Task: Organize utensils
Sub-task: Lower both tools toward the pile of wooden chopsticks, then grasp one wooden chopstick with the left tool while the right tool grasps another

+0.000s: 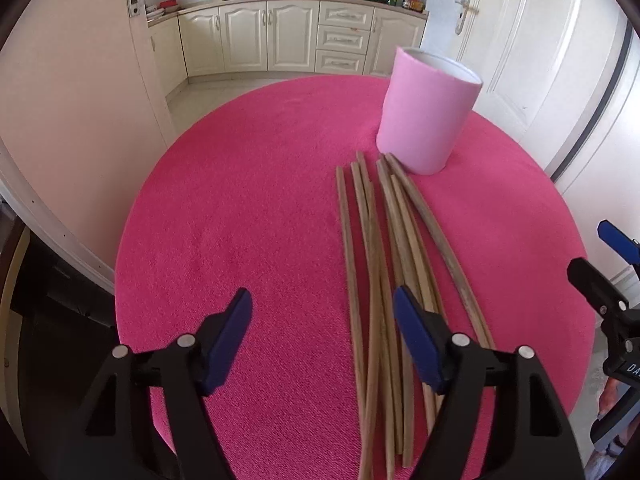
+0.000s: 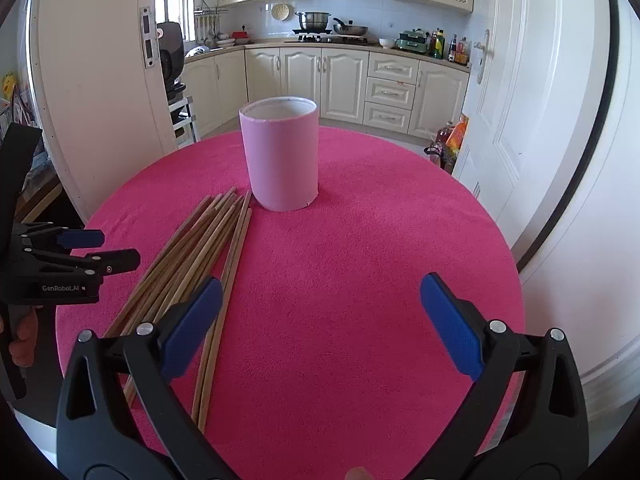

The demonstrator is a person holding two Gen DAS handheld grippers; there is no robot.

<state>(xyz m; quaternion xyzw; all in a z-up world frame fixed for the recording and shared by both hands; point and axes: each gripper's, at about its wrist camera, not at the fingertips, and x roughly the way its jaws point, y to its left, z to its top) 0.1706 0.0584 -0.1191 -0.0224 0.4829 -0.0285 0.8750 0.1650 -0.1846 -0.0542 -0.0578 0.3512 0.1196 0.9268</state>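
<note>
1. The surface is round and covered in a bright pink cloth. It stands in a kitchen with cream cabinets along the far wall, a stove with a pot and a pan, and a white door to the right.
2. A pink cylindrical holder stands upright near the far middle of the surface, its mouth open upward.
3. A loose bundle of wooden chopsticks lies flat on the cloth. Their long axes run from the near edge toward the holder, and the far tips end just beside its base, fanned slightly.
4. The left claw hangs above the cloth with its jaws apart; its right pad overlaps the chopsticks, and nothing is clamped.
5. The right claw is spread wide over bare cloth, to the right of the bundle, and holds nothing.
</note>
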